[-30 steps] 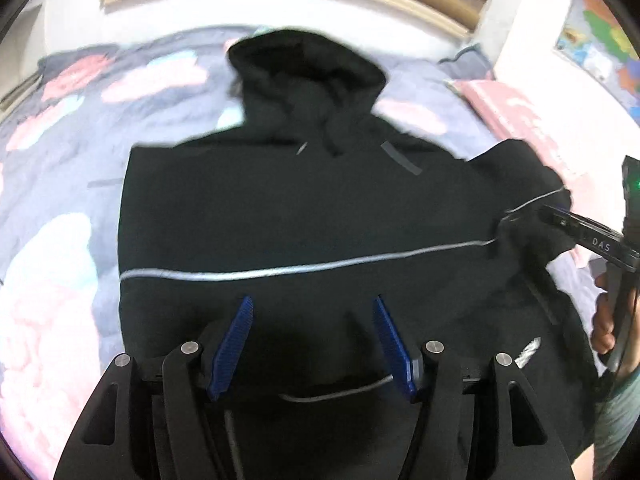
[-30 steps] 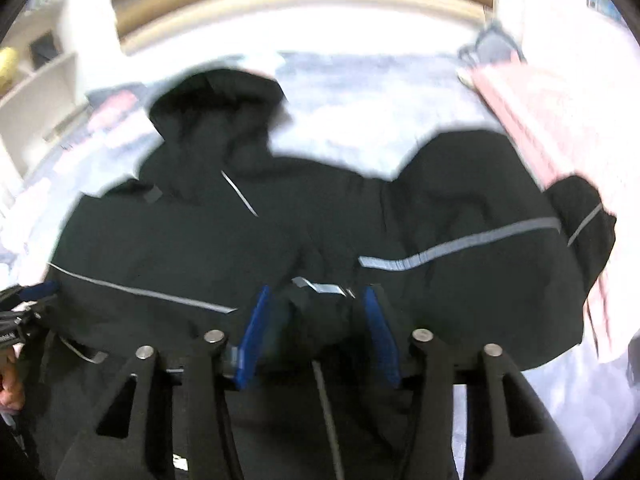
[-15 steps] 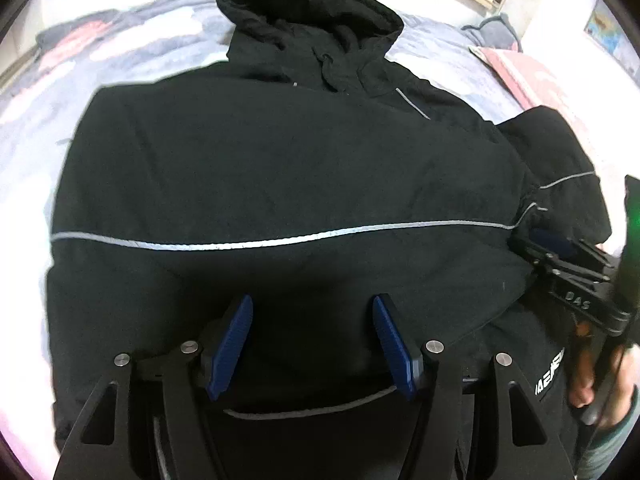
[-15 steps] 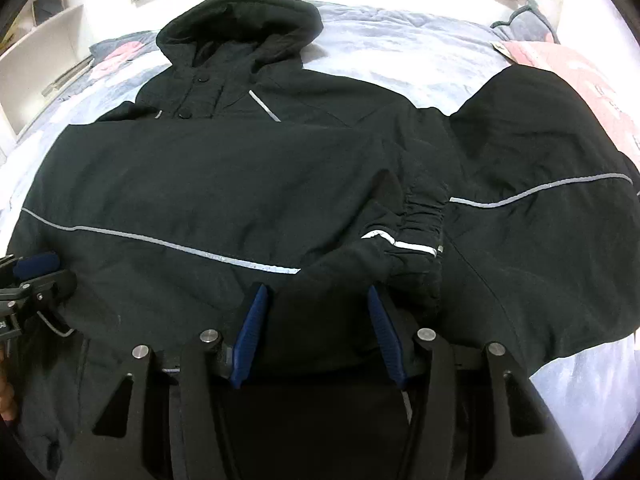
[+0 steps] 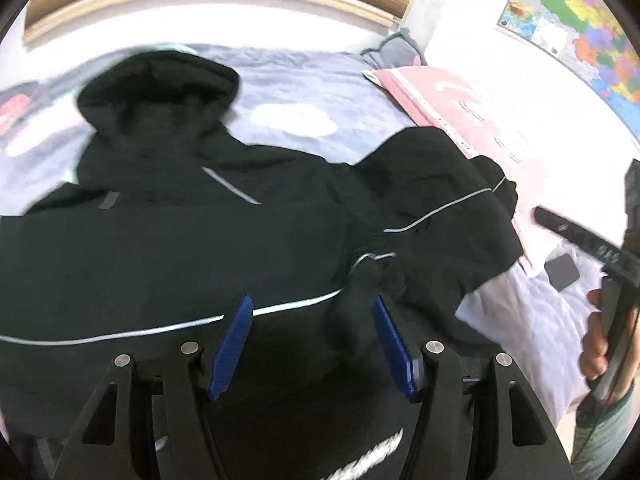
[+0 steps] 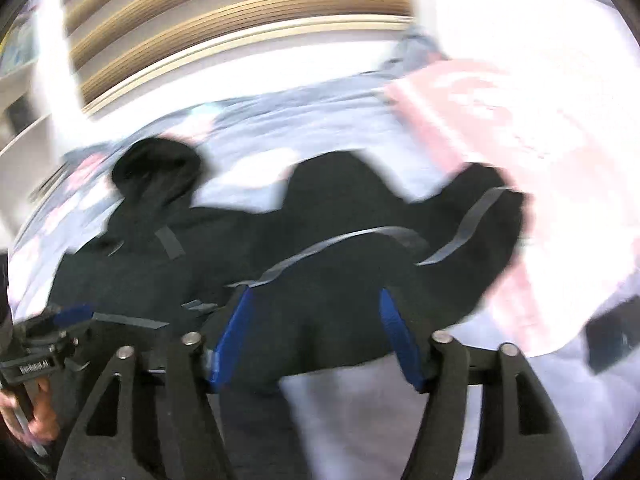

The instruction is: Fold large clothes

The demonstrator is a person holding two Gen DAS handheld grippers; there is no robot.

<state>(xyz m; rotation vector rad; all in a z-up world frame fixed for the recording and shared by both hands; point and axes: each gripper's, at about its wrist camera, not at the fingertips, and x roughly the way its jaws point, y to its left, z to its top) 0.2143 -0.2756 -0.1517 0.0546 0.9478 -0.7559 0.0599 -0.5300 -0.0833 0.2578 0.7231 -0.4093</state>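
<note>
Black jacket (image 5: 168, 248) lies flat on the bed (image 5: 312, 80), hood toward the headboard, one sleeve (image 5: 440, 200) bunched unfolded toward the right edge, left gripper (image 5: 310, 344) fingers spread empty; right view, blurred, shows right gripper (image 6: 316, 336) fingers spread over that sleeve, folding barely begun.

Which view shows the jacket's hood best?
The left wrist view: the hood is large and only slightly blurred, lying flat on the bed. The right wrist view shows it small and heavily motion-blurred.
</note>
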